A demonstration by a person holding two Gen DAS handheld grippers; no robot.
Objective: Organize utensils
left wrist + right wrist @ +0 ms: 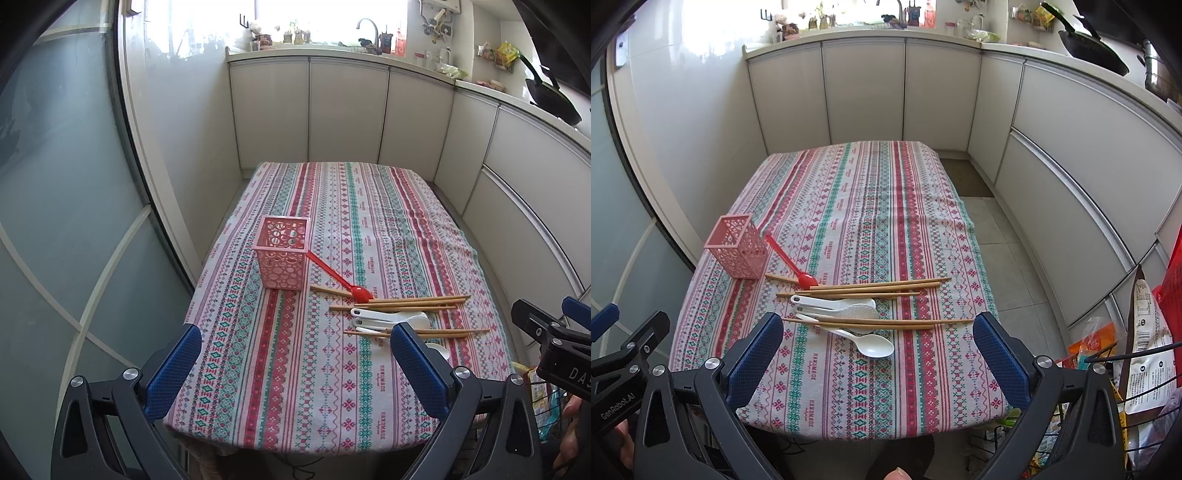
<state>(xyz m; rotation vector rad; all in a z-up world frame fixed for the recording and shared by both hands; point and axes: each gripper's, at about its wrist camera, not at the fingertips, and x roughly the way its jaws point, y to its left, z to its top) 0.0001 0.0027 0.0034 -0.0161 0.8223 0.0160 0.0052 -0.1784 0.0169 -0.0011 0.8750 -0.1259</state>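
A pink perforated holder [283, 251] [738, 252] stands upright and empty on the patterned tablecloth [332, 387] [849, 398]. A red spoon [338, 277] [792, 266] lies beside it. Several wooden chopsticks [413, 302] [871, 288], white rice paddles [391, 318] [838, 308] and a white spoon [873, 345] lie in a loose pile. My left gripper [295, 350] is open and empty above the table's near edge. My right gripper [879, 343] is open and empty, just short of the pile; it also shows in the left wrist view [550, 325].
White kitchen cabinets [343, 110] [864, 88] wrap the far and right sides. A frosted glass door [66, 221] stands at the left. A wire rack with bags [1137, 354] stands at the right, beside the table. A wok [1093, 48] sits on the counter.
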